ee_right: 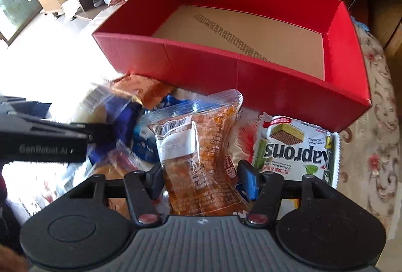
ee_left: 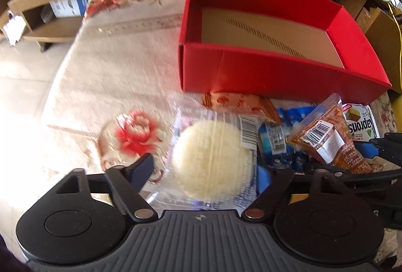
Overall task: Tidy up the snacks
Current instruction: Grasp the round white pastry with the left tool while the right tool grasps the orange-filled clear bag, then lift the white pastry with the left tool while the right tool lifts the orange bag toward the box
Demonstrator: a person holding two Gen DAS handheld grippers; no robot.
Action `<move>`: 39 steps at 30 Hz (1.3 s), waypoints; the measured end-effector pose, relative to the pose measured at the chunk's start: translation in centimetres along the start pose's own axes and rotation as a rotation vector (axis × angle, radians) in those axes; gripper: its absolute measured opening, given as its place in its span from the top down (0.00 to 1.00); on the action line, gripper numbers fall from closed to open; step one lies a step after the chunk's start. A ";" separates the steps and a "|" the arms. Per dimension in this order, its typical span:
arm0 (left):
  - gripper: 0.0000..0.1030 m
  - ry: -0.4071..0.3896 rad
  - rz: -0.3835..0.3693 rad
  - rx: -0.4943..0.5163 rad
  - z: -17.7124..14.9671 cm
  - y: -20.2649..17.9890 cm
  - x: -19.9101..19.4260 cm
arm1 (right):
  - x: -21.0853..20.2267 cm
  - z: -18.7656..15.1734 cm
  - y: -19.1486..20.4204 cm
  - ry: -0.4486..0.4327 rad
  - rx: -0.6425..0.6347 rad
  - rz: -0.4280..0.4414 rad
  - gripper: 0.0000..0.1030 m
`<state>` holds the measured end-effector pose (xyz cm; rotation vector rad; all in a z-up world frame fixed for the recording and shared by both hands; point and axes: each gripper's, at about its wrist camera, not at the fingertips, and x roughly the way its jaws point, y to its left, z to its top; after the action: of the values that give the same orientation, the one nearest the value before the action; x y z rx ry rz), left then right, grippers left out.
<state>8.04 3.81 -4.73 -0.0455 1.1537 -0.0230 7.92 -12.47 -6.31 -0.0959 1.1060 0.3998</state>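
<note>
Left gripper: jaws spread wide around a clear packet with a round white cake, low centre of the left wrist view; contact not confirmed, image blurred. Right gripper: jaws set narrow on either side of an orange sauce-coloured pouch, centre of the right wrist view; firm grip not confirmed. Green-and-white wafer pack just right of pouch. Red box, upper centre, open, brown floor bare. Blue packet between cake and pouch. All on floral cloth.
</note>
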 end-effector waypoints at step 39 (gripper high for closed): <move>0.37 -0.085 -0.127 0.056 1.1 -3.1 -4.2 | -6.2 1.1 -2.7 -0.171 0.121 0.100 0.63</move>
<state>7.37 0.92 -0.32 -0.0695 1.0630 -0.1638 7.42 -16.32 -0.69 0.0987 0.9663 0.4213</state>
